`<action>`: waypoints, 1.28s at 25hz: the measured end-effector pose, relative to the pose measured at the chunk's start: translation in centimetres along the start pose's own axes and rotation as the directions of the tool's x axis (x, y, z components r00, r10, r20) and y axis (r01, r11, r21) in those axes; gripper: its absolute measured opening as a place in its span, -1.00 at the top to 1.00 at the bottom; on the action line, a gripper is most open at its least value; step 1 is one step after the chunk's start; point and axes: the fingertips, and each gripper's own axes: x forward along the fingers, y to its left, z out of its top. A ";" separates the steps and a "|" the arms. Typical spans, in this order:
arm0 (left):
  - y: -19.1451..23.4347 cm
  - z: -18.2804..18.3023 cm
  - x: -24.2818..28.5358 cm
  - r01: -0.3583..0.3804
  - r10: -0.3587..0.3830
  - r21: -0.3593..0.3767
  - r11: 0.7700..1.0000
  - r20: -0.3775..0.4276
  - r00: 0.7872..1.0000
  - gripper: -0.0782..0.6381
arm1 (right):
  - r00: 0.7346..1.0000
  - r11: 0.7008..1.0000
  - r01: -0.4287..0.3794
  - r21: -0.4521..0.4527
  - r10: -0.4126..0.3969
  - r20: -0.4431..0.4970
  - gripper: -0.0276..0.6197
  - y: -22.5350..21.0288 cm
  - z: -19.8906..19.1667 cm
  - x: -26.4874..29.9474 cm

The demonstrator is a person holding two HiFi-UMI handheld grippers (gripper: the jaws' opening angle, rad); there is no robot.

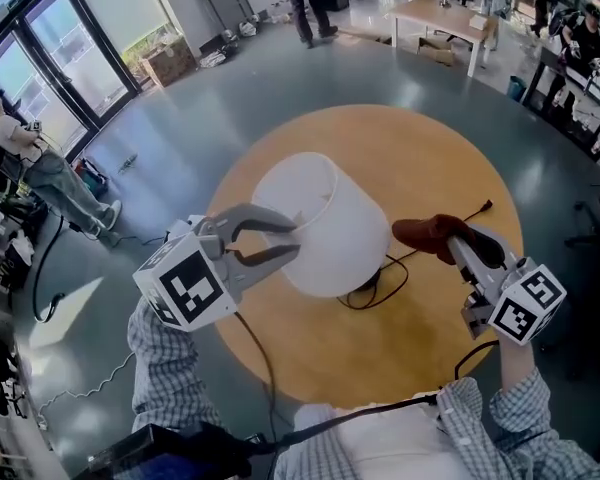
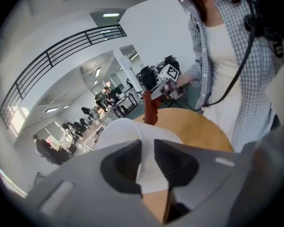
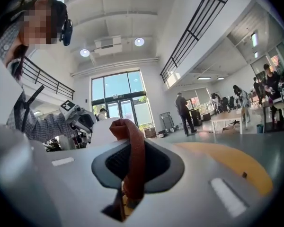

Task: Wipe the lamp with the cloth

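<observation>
Head view, left to right. At eight o'clock on the round wooden desk (image 1: 435, 153): left hand-held gripper (image 1: 295, 240), marker cube behind it, gripped by a hand in a checked sleeve and reaching in toward two o'clock. Jaws closed on the rim of the lamp (image 1: 335, 228), one jaw inside the white shade and the other outside. In the left gripper view, shade wall pinched between the two dark pads.

Lamp itself close to the desk's centre, slightly toward nine o'clock. Open mouth of the shade turned toward ten o'clock. Base hidden beneath the shade.

At five o'clock of the lamp: black cord (image 1: 378, 294), looped on the wood just beside the shade, then trailing off toward two o'clock.

At three o'clock of the lamp, near the shade but apart from it: reddish-brown cloth (image 1: 430, 232), bunched and held above the desk.

At four o'clock on the desk: right hand-held gripper (image 1: 464, 246), pointing toward ten o'clock, jaws clamped on the cloth. In the right gripper view, a folded strip of cloth standing up between the pads.
</observation>
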 end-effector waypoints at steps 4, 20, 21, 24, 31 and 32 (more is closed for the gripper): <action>1.0 -0.9 -0.9 -0.038 0.041 -0.078 0.996 0.042 0.998 0.55 | 0.998 0.999 0.015 0.046 -0.012 -0.068 0.77 -1.2 -3.3 1.3; 3.5 -5.6 -3.4 -0.131 0.163 -0.283 0.950 0.089 0.983 0.52 | 0.920 0.947 -0.317 0.057 0.321 -0.225 0.77 8.5 -13.2 15.2; 3.6 -5.7 -3.5 -0.131 0.166 -0.292 0.947 0.095 0.982 0.52 | 0.916 0.944 -0.328 0.035 0.327 -0.233 0.77 8.8 -13.3 15.9; 3.7 -5.4 -3.3 -0.128 0.171 -0.309 0.942 0.118 0.978 0.53 | 0.903 0.937 -0.345 -0.056 0.314 -0.294 0.77 9.2 -14.7 17.2; 4.2 -6.2 -3.4 -0.147 0.194 -0.324 0.935 0.120 0.974 0.52 | 0.875 0.949 -0.306 -0.082 0.246 -0.417 0.77 7.8 -19.4 15.9; 4.3 -6.3 -3.5 -0.149 0.197 -0.325 0.934 0.120 0.973 0.52 | 0.861 0.950 -0.298 -0.093 0.226 -0.455 0.77 7.3 -20.4 15.4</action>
